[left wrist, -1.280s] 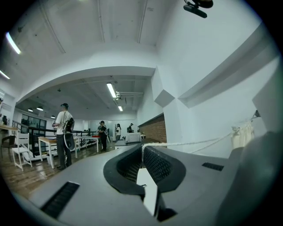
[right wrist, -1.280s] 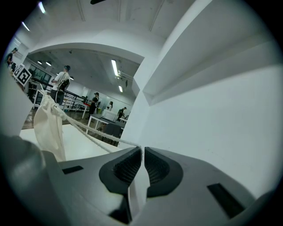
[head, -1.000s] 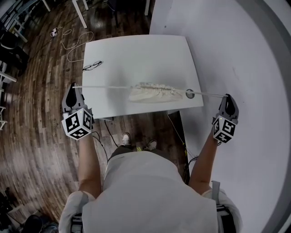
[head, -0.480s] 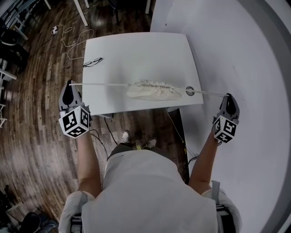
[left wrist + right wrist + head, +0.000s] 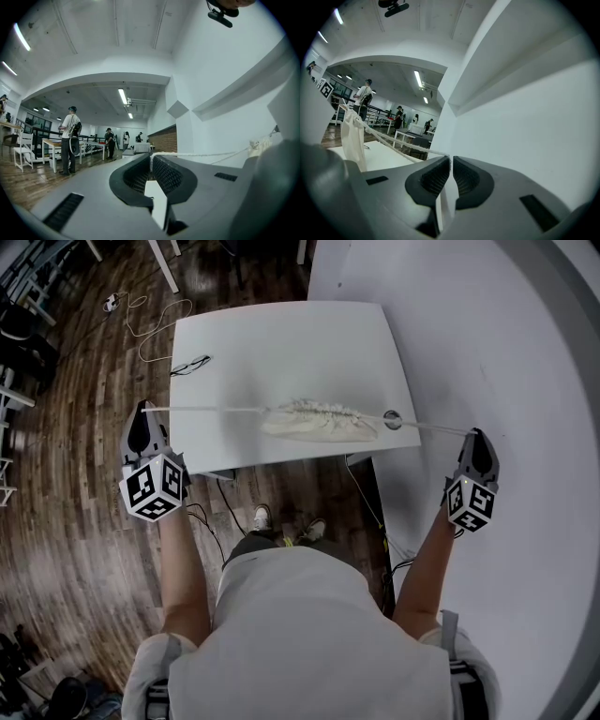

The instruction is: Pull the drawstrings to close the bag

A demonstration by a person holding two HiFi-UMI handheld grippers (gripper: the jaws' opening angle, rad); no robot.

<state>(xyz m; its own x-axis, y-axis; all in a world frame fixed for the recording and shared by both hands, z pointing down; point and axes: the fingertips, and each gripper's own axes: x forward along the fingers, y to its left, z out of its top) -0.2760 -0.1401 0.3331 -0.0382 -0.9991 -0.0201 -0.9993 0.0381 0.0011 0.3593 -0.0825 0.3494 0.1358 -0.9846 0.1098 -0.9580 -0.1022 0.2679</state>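
Note:
A cream cloth bag [image 5: 319, 420] lies gathered on the white table [image 5: 281, 343], its mouth bunched tight. A white drawstring [image 5: 206, 409] runs taut from it to the left, and my left gripper [image 5: 143, 413] is shut on its end, off the table's left edge. In the left gripper view the cord [image 5: 201, 153] leaves the closed pads [image 5: 151, 161] toward the bag [image 5: 258, 145]. Another drawstring [image 5: 431, 429] stretches right to my right gripper [image 5: 478, 437], shut on it beyond the table's right edge. In the right gripper view that cord [image 5: 393, 141] leads to the hanging bag [image 5: 351, 136].
A black cable [image 5: 190, 369] lies at the table's left edge, and a round hole [image 5: 392, 418] sits near its right front corner. A white curved wall [image 5: 506, 352] is close on the right. Wood floor with a loose wire [image 5: 150, 320] lies to the left. People stand far off [image 5: 70, 138].
The left gripper has drawn further left and slightly up with its cord; the right gripper has edged right and down. The bag has shifted a little to the right between them.

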